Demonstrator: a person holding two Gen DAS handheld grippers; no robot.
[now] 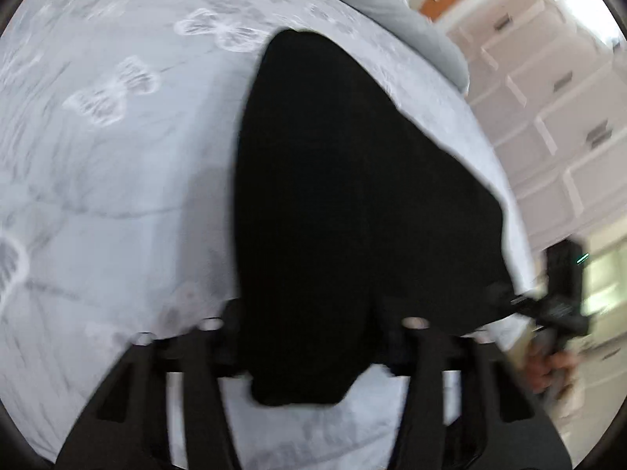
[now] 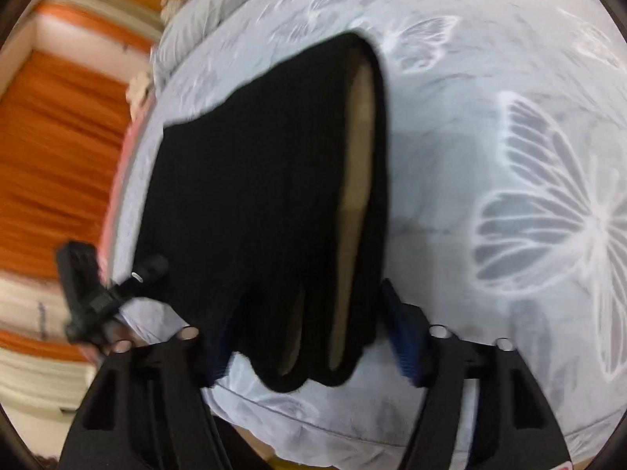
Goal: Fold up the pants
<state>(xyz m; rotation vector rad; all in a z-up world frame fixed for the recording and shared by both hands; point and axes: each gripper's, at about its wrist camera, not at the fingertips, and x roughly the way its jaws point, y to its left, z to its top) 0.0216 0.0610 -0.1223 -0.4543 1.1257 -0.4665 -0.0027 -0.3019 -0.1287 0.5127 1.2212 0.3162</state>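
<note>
Both views motion-blurred, black pants point(image 1: 352, 215) a featureless dark mass with folds unreadable, left gripper point(image 1: 313, 337) fingertips lost against the cloth, grip indiscernible, bed point(image 1: 117, 196) cut off by frame edges

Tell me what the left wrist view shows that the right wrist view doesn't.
Only the left wrist view shows the white drawer units beside the bed. Only the right wrist view shows the orange curtain and the tan lining inside the pants' open end. Both show the black pants lying on the butterfly-print bedsheet, with each gripper's open fingers straddling the near edge.
</note>
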